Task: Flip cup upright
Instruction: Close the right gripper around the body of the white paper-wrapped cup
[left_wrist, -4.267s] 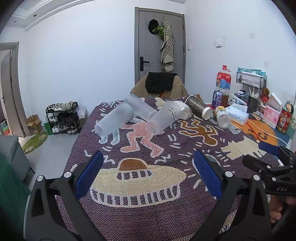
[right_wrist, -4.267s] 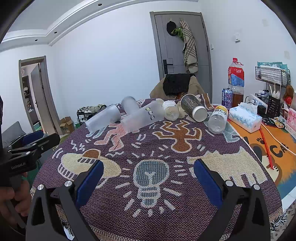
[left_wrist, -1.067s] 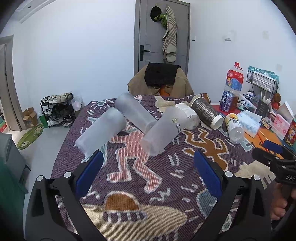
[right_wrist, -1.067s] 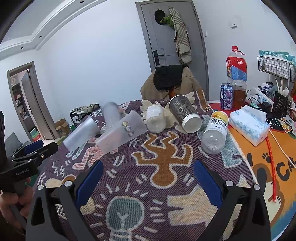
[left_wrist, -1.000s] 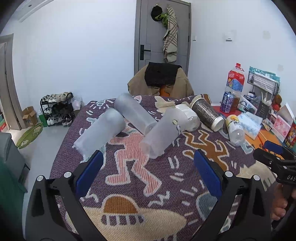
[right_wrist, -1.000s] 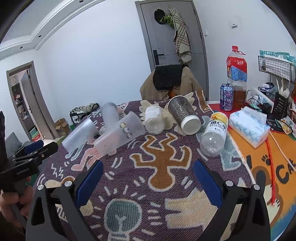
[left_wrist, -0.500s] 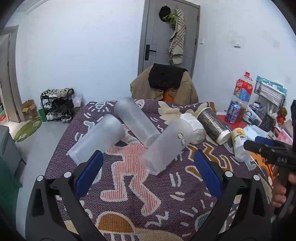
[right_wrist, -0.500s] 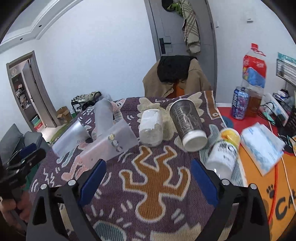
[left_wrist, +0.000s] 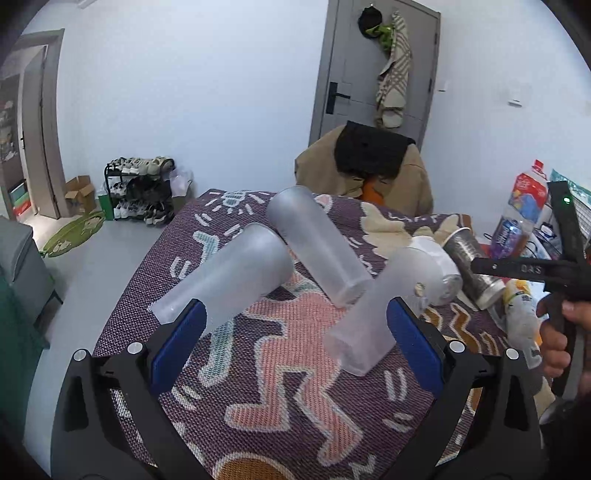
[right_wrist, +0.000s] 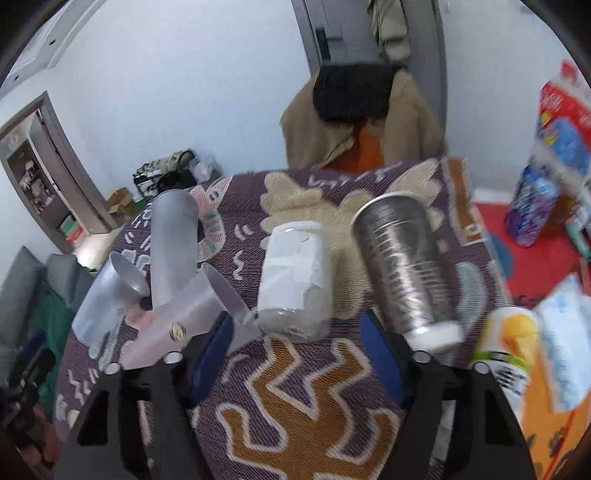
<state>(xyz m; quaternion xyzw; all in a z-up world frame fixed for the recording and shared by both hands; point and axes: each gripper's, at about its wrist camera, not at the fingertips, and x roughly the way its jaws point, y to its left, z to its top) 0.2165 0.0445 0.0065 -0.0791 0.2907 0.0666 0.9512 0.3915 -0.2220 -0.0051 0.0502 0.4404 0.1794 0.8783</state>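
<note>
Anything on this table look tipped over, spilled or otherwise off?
Yes: every cup lies on its side on the tablecloth, namely three frosted cups, a white cup and a dark patterned cup. Nothing looks spilled.

I see a grey door behind a chair with a brown jacket. A shoe rack stands by the wall, cardboard boxes beside it.
</note>
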